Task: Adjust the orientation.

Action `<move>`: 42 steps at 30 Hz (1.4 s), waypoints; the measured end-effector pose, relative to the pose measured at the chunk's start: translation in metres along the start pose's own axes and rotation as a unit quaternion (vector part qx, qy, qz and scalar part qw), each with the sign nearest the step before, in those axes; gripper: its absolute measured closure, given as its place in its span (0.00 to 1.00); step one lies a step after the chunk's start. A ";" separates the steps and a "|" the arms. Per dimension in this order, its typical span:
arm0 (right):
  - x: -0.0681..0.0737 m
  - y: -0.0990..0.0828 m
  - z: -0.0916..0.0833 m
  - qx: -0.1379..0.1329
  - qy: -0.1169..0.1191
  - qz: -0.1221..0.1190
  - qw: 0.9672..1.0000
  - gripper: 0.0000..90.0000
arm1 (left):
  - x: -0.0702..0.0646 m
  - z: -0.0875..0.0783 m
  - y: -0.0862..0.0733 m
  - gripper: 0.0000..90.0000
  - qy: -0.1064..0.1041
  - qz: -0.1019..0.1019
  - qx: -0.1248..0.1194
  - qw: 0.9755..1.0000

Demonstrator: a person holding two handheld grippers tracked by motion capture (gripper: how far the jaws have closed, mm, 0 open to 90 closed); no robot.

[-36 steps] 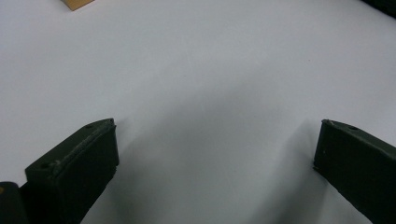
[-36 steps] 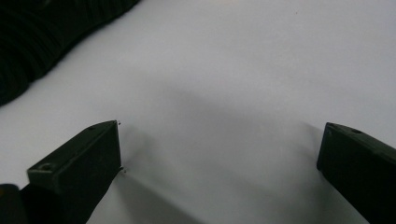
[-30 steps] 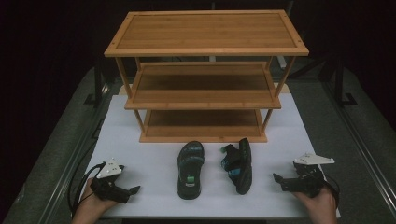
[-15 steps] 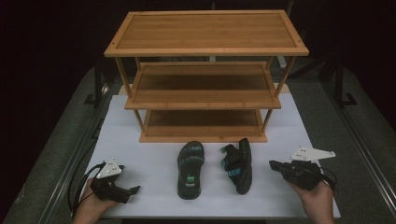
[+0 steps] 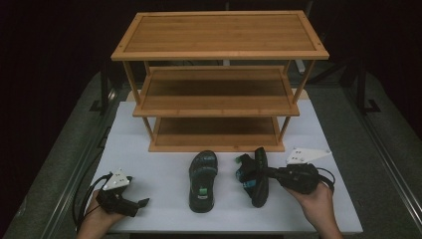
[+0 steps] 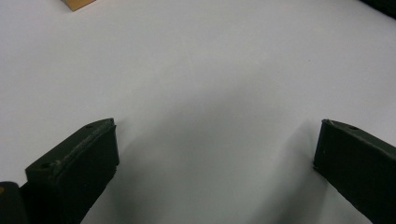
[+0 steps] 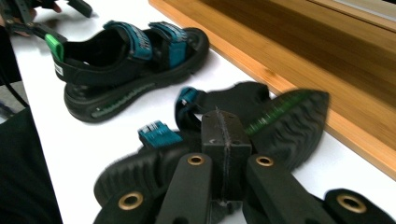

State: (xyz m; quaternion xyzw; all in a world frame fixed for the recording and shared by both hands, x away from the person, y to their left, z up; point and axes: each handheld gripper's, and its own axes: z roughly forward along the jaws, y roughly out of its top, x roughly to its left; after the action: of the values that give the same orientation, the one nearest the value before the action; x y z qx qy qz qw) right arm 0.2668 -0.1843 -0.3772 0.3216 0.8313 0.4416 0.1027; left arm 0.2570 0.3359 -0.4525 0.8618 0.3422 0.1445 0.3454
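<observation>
Since the earlier frame the right hand-held gripper (image 5: 268,173) has travelled left from the worktop's right edge to the tipped sandal, while the left one has kept its place. At the near left corner of the white worktop (image 5: 149,149), the left hand-held gripper (image 5: 142,203) rests low with its jaws spread wide and nothing between them, probably parked until needed. Right of it, near the middle, the upright sandal (image 5: 202,175) lies flat on its sole, toe pointing far toward the bamboo rack (image 5: 219,79). Just beside it to the right, the tipped sandal (image 5: 255,175) lies on its edge, sole facing right. In the right gripper view the right jaws are pressed together, seemingly against that sandal's sole rim; whether they truly pinch it I cannot tell. The grip likely aims to right it or lift it toward the empty shelves.
</observation>
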 end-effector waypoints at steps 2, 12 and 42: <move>0.002 0.004 0.004 0.001 0.005 -0.002 1.000 1.00 | 0.000 0.000 0.000 0.00 0.000 0.000 0.000 1.000; 0.002 0.010 0.020 0.035 -0.008 -0.020 0.999 1.00 | 0.000 0.000 0.000 0.00 0.000 0.000 0.000 1.000; -0.024 -0.021 -0.023 0.020 -0.032 0.037 0.999 1.00 | 0.000 0.000 0.000 0.00 0.000 0.000 0.000 1.000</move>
State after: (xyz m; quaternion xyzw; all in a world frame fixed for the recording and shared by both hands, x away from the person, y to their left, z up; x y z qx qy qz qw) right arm 0.2658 -0.2237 -0.3828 0.3677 0.8237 0.4182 0.1067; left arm 0.2571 0.3359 -0.4527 0.8616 0.3426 0.1443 0.3455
